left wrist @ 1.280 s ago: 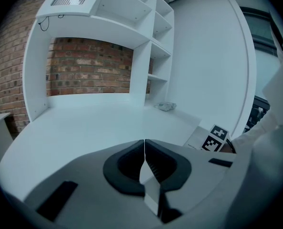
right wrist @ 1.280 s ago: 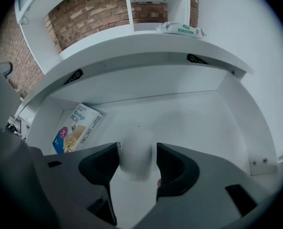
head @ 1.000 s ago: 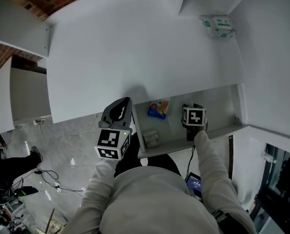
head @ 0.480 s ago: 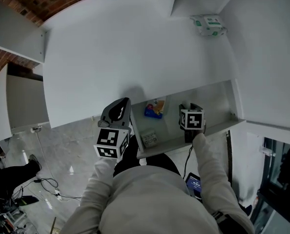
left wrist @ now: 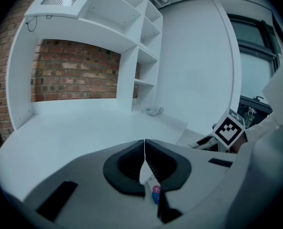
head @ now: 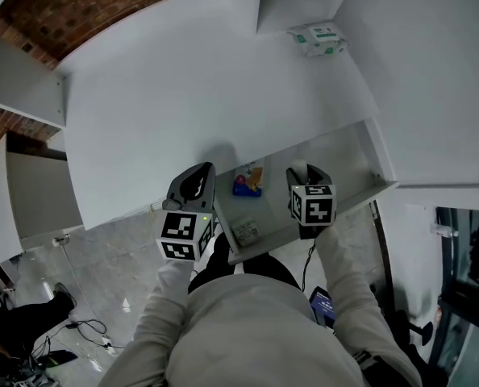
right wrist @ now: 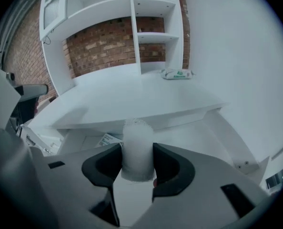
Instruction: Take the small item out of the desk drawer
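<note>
The desk drawer (head: 348, 164) stands pulled out under the white desktop (head: 191, 87). My right gripper (head: 304, 172) hangs over its middle, shut on a small white fuzzy roll (right wrist: 136, 147) that stands upright between the pads of the right gripper (right wrist: 136, 165). A blue and yellow packet (head: 248, 180) and a small labelled box (head: 246, 230) lie in the drawer's left part. My left gripper (head: 199, 174) is at the drawer's left front corner, outside it. The left gripper (left wrist: 145, 162) is shut with nothing in it, and the blue packet (left wrist: 155, 195) shows beyond its tips.
A green and white pack (head: 316, 37) lies at the back of the desktop below the white shelf unit (right wrist: 132, 13). A brick wall (left wrist: 75, 70) runs behind the desk. The drawer's right wall (right wrist: 232, 144) borders a white side panel. Marble floor (head: 118, 248) lies at the left.
The right gripper has come up and back toward the drawer's front with the white roll in it. The head view has swung, so the desk sits higher. The left gripper has stayed put.
</note>
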The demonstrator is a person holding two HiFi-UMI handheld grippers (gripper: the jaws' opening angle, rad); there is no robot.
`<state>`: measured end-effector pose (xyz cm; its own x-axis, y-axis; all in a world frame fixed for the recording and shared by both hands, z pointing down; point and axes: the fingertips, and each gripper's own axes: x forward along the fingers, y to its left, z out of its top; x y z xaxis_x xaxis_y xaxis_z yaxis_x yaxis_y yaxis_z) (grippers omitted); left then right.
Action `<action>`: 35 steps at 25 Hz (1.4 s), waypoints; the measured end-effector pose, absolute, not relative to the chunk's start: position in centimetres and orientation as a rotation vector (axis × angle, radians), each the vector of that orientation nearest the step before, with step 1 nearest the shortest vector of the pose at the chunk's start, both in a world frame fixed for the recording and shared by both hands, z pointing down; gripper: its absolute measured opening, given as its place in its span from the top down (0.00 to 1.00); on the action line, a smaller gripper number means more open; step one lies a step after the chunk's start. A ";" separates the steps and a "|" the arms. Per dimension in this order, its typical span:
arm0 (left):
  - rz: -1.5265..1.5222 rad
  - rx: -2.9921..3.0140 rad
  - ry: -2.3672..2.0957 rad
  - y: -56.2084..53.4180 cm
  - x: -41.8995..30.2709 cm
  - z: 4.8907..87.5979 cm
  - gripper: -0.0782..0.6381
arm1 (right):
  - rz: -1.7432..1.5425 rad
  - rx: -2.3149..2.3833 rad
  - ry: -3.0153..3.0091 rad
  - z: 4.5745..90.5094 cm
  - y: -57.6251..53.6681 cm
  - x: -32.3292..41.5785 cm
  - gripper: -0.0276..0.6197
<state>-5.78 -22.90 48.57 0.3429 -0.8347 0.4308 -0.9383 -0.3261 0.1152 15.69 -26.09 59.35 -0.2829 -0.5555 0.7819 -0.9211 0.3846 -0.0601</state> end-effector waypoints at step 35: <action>0.396 2.513 -1.413 -21.5 -4.0 45.1 0.86 | 0.506 1.692 -2.239 41.7 -20.2 14.6 0.64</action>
<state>-4.03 -21.48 45.15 0.4983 -0.7961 0.3434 -0.8586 -0.5081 0.0680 14.63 -20.22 41.73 -0.2693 -0.8615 0.4305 -0.9629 0.2493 -0.1034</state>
